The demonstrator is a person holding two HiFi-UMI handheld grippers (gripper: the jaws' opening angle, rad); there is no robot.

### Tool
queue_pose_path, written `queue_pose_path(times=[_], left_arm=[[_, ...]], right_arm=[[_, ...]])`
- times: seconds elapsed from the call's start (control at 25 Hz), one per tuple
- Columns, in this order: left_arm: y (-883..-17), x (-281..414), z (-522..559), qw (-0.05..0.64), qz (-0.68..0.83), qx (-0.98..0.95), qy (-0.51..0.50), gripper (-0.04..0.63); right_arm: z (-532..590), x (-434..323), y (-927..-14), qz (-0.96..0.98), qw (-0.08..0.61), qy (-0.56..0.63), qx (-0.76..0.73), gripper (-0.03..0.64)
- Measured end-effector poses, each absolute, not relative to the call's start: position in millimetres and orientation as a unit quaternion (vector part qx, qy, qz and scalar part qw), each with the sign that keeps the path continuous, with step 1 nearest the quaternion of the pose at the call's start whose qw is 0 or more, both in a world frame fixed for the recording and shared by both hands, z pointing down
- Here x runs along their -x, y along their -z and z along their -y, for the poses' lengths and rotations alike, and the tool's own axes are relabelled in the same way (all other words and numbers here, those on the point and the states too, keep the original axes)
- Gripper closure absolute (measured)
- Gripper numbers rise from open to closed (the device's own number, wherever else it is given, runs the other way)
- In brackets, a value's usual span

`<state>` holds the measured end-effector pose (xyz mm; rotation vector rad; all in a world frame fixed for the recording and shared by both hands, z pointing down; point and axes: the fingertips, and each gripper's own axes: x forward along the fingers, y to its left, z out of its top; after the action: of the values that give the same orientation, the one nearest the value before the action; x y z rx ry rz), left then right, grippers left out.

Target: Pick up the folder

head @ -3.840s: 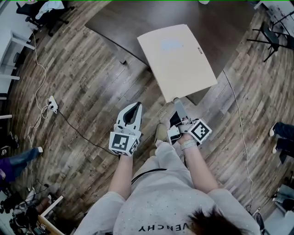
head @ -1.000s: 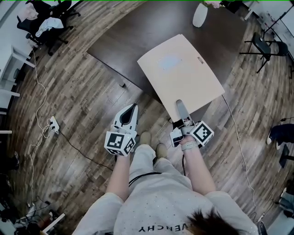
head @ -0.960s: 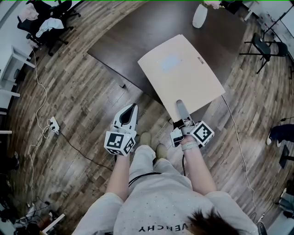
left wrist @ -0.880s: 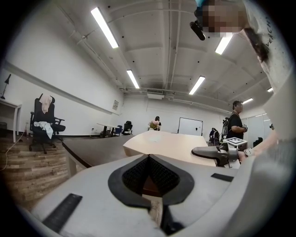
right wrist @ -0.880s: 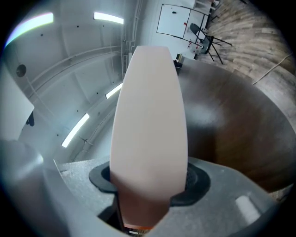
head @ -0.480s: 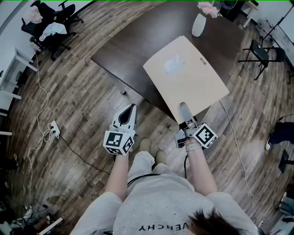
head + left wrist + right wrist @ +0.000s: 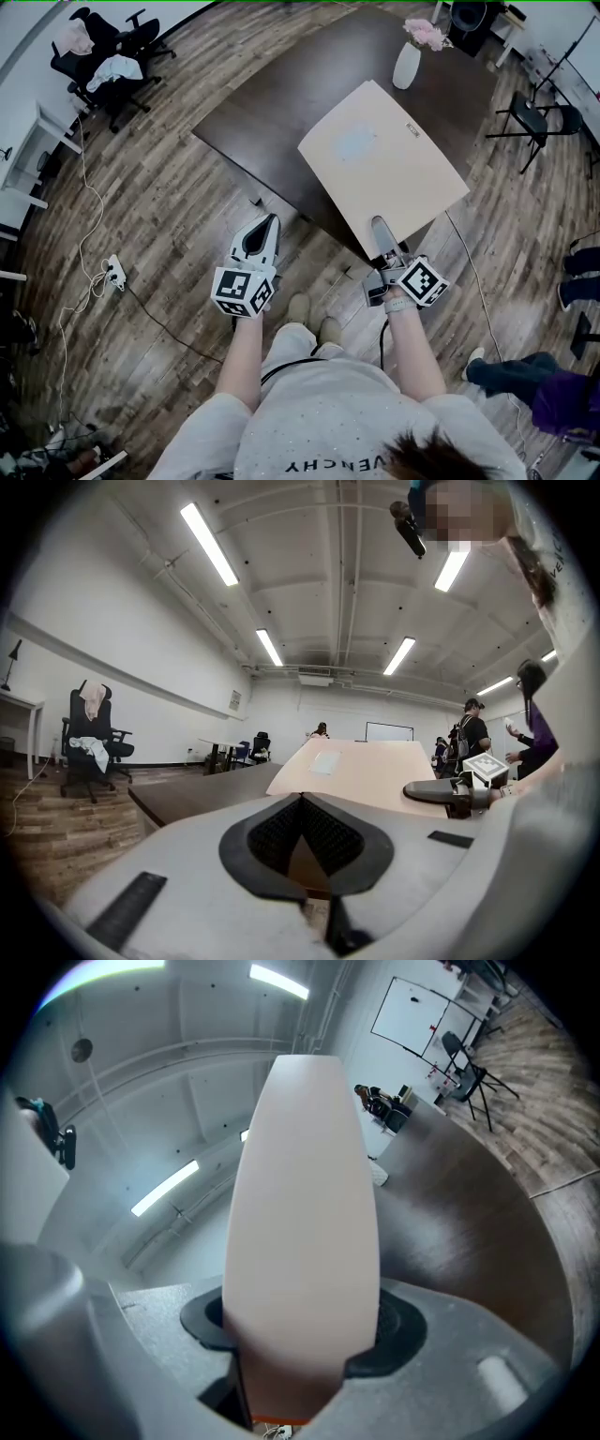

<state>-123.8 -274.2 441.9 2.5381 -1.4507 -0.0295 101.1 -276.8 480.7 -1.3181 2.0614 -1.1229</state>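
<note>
Right gripper [image 7: 379, 227] is clenched on the near edge of the beige folder [image 7: 384, 159], with 1 jaw lying on top of the sheet. In the right gripper view the folder [image 7: 302, 1194] rises out of the jaws and fills the middle of the frame.

We see the folder right of centre in the upper half of the head view, spread over the near edge of the dark table [image 7: 272, 103]. We cannot tell whether its far edge touches the tabletop.

Left gripper [image 7: 255, 242] sits at lower centre-left of the head view, over the wooden floor [image 7: 159, 206]. Its jaws are closed together on nothing. In the left gripper view its tips [image 7: 302, 797] meet, and the folder [image 7: 366, 771] shows beyond them at centre right.

At the top right of the head view, a white vase [image 7: 406, 64] with pink flowers [image 7: 424, 33] stands on the table beyond the folder.
</note>
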Motion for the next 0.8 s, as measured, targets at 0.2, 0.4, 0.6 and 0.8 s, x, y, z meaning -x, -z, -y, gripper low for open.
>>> queue_pose_path(times=[0.2, 0.4, 0.6, 0.8], left_arm=[[-435, 131, 277, 0.107, 0.499, -0.86, 0.013, 0.597], [-431, 137, 278, 0.107, 0.503, -0.857, 0.016, 0.597], [-428, 140, 280, 0.106, 0.508, -0.855, 0.018, 0.597], [-420, 141, 284, 0.104, 0.506, -0.856, 0.02, 0.597]], right_arm=[[278, -102, -474, -0.762, 0.194, 0.381, 0.487, 0.353], [280, -107, -462, -0.775, 0.18, 0.345, 0.498, 0.353], [280, -108, -453, -0.784, 0.17, 0.32, 0.504, 0.353], [282, -108, -442, -0.792, 0.16, 0.294, 0.51, 0.353]])
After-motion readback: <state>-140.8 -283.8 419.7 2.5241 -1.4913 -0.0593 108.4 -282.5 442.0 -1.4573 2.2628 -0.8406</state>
